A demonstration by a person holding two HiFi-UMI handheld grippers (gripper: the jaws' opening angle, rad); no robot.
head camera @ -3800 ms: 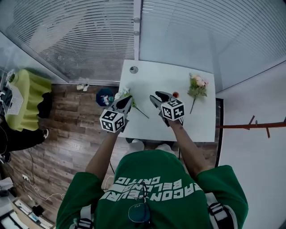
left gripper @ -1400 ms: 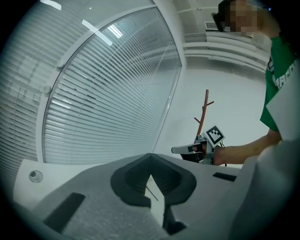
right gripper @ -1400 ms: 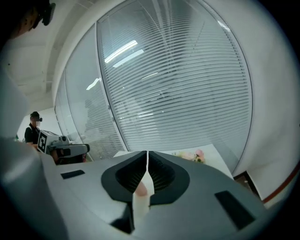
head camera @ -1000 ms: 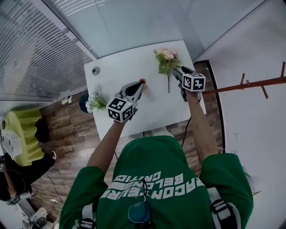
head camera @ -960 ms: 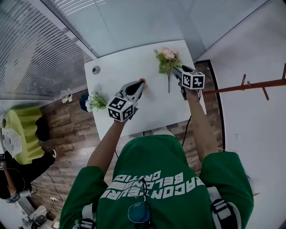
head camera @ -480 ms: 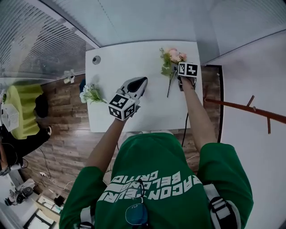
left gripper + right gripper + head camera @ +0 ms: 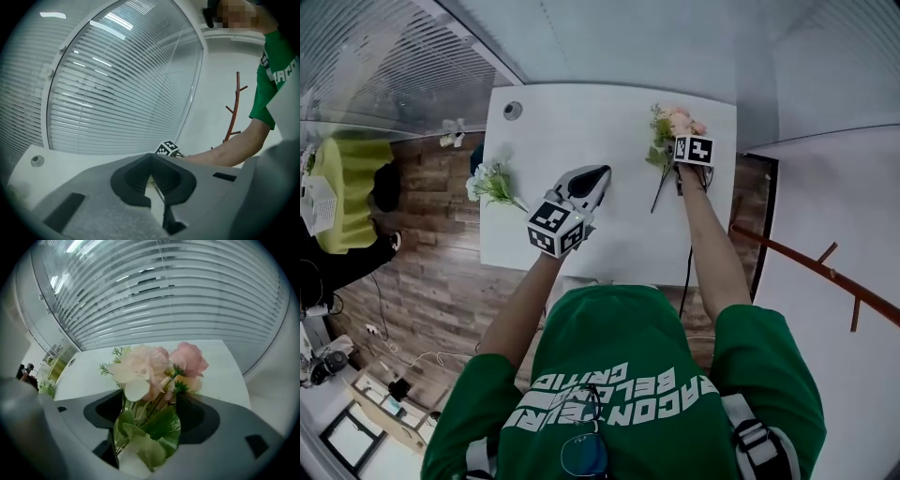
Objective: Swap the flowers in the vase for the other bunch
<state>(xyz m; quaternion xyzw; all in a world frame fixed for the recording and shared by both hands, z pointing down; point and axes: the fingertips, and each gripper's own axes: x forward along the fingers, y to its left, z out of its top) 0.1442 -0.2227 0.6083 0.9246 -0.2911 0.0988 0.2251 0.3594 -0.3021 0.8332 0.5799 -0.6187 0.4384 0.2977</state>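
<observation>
A pink bunch of flowers (image 7: pixel 675 127) lies on the white table (image 7: pixel 581 103) at its far right, its stem (image 7: pixel 661 197) trailing toward me. My right gripper (image 7: pixel 692 150) points steeply down over it. In the right gripper view the blooms and leaves (image 7: pixel 150 366) fill the gap of the right gripper (image 7: pixel 150 401), whose jaws have just been opening and stand wide. A white bunch (image 7: pixel 492 183) lies at the table's left edge. My left gripper (image 7: pixel 602 172) hovers mid-table, and the left gripper (image 7: pixel 150 155) has its tips together. No vase shows in any view.
A round grommet (image 7: pixel 514 110) sits in the table's far left corner. Glass walls with blinds run behind the table. A brown coat rack (image 7: pixel 806 272) stands at the right. On the wooden floor at the left are a yellow-green seat (image 7: pixel 342 192) and a blue object (image 7: pixel 476 155).
My right gripper has come down from beside the pink bunch onto it. The left gripper shifted slightly; the small orange thing at its tip a second ago no longer shows.
</observation>
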